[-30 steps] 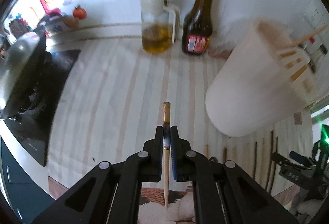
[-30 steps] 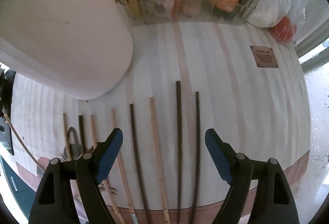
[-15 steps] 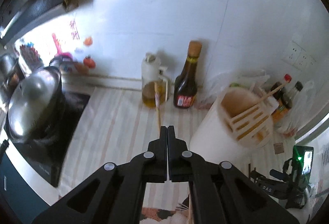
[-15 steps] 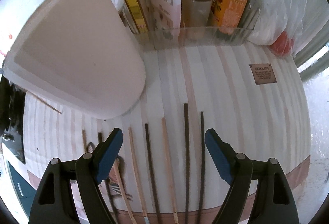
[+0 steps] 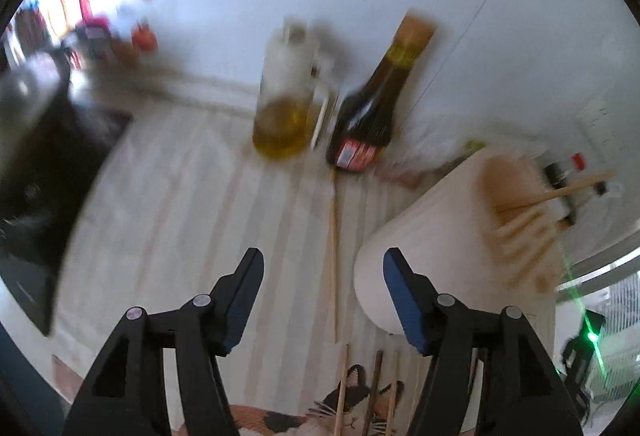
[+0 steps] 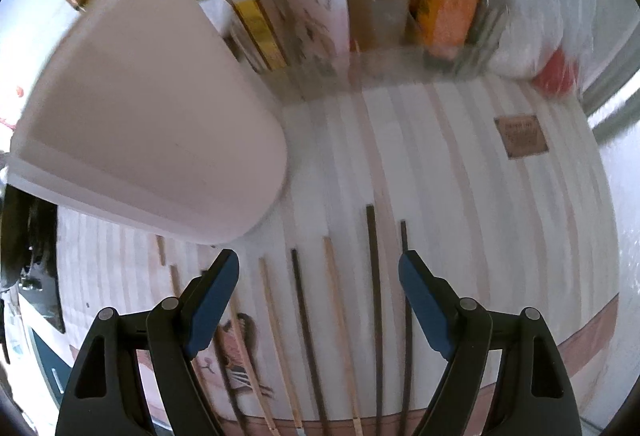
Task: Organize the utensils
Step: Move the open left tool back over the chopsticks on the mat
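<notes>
My left gripper (image 5: 324, 260) hangs over the striped mat (image 5: 192, 203) with its jaws opening and nothing pressed between the pads. A light wooden chopstick (image 5: 333, 236) shows in the gap, apparently lying on the mat, pointing at the soy sauce bottle. To its right stands the white utensil holder (image 5: 420, 236) with chopsticks (image 5: 560, 191) in it. My right gripper (image 6: 319, 258) stands open above a row of several light and dark chopsticks (image 6: 374, 296) on the mat. The holder (image 6: 152, 115) is up and to the left of it.
An oil jug (image 5: 284, 115) and a dark soy sauce bottle (image 5: 372, 115) stand by the back wall. A black stove (image 5: 40, 163) is at the left. A clear bin (image 6: 460, 47) of packets and bottles sits behind the mat.
My left gripper went from shut on the light chopstick to open and swung down; the chopstick is now free of it. My right gripper stayed open and tilted slightly.
</notes>
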Demonstrator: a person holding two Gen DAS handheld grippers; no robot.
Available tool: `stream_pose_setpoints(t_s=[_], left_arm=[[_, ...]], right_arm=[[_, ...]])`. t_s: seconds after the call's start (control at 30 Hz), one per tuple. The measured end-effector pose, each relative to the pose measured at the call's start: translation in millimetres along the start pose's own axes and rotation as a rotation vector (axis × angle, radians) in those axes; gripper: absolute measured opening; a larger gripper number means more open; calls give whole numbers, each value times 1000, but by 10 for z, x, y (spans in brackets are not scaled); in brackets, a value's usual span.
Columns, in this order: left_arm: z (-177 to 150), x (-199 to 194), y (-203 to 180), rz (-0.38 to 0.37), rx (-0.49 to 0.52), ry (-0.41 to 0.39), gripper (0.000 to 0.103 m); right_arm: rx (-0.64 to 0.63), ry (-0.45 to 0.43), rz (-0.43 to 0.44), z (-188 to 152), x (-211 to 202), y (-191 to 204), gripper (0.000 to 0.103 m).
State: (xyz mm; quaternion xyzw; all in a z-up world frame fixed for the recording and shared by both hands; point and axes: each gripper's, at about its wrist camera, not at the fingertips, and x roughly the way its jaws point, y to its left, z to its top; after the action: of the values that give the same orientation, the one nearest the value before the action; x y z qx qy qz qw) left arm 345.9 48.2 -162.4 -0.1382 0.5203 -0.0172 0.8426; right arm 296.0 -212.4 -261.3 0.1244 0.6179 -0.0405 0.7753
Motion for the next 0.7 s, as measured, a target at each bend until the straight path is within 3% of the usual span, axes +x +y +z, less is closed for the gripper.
stream_pose_setpoints(t_s=[0.27, 0.7], left_arm=[[-14, 1052, -115, 67, 57, 170, 57], [271, 1615, -47, 123, 79, 206, 56]], right_arm=[[28, 41, -86, -16, 257, -178, 84], [94, 86, -136, -71, 430, -391, 84]])
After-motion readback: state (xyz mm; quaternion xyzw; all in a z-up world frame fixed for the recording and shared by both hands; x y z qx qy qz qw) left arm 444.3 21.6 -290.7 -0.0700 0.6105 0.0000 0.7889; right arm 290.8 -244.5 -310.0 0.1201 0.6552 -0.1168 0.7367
